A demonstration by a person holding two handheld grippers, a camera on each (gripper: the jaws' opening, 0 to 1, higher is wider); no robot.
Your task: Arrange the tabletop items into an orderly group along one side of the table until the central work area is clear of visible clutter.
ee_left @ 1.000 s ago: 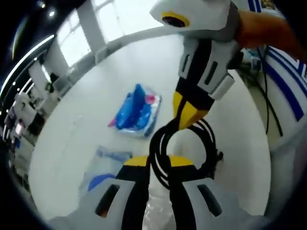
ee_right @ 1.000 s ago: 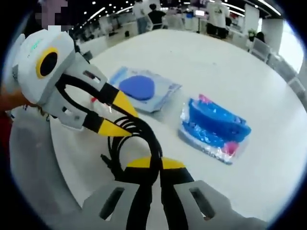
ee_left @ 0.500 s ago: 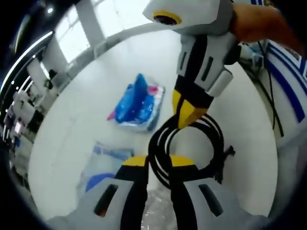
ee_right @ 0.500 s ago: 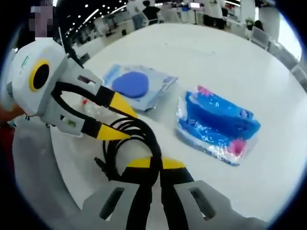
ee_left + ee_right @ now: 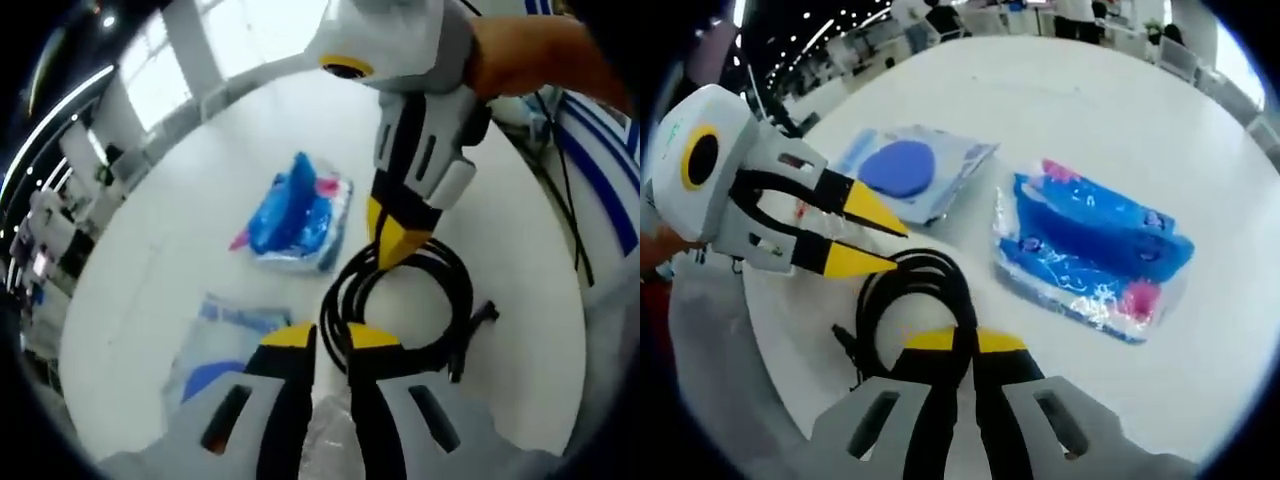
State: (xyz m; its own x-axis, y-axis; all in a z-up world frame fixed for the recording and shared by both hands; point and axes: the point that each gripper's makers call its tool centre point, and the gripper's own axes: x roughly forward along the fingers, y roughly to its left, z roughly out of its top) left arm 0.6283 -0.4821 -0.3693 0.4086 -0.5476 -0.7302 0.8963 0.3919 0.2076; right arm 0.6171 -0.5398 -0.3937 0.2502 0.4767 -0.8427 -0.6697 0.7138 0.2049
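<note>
A coiled black cable (image 5: 455,290) hangs just above the white round table (image 5: 180,230), held from two sides. In the left gripper view my left gripper (image 5: 332,338) is shut on strands of the coil. My right gripper (image 5: 395,240) comes in from the top and pinches the coil's far side. In the right gripper view my right gripper (image 5: 963,342) is shut on the cable (image 5: 875,300), and my left gripper (image 5: 872,238) meets it from the left. A blue-and-pink plastic packet (image 5: 295,210) (image 5: 1090,250) lies beyond the coil. A clear packet with a blue disc (image 5: 215,345) (image 5: 905,170) lies beside it.
A person's hand (image 5: 530,60) holds the right gripper. Crinkled clear plastic (image 5: 330,440) shows below my left jaws. Loose dark cables (image 5: 565,210) hang off the table's right side. The table edge (image 5: 770,330) runs close on the left. People and desks stand far behind.
Both grippers stay shut on the cable. In the right gripper view the left gripper has moved left and the coil has spread wider. Both packets loom nearer there as the camera moved.
</note>
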